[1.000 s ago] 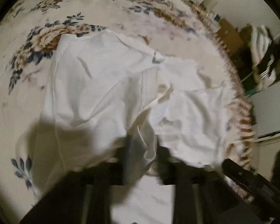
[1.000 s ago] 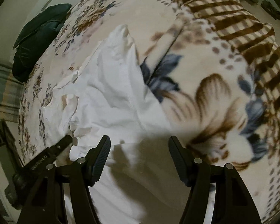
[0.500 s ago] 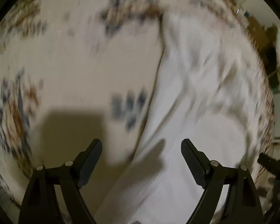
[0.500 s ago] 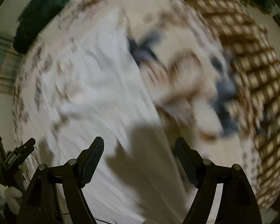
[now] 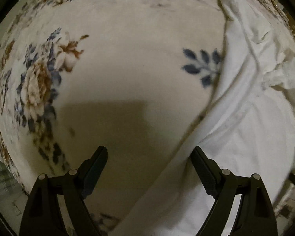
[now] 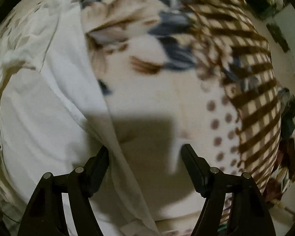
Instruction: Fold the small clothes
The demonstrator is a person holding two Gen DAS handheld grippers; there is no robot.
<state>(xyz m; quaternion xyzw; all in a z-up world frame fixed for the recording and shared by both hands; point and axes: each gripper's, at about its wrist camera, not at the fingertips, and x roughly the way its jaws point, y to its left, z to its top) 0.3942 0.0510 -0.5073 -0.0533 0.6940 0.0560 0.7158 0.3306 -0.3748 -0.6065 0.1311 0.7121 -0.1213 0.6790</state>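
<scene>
A white garment [image 5: 245,129] lies rumpled on a floral blanket [image 5: 127,63]. In the left wrist view it fills the right side, and its left edge runs down between my fingers. My left gripper [image 5: 149,157] is open and empty above that edge. In the right wrist view the garment [image 6: 39,118] fills the left side, and its right edge passes just inside my left finger [image 6: 100,163]. My right gripper [image 6: 145,155] is open and empty above that edge and the blanket [image 6: 157,90].
The blanket's brown checked border [image 6: 251,63] curves down the right of the right wrist view, with dim room clutter [image 6: 289,118] beyond it. A flower print [image 5: 37,86] is at the left of the left wrist view.
My left gripper let go of the white cloth, opened and moved left to the garment's left edge. My right gripper stayed open and moved right to the garment's right edge.
</scene>
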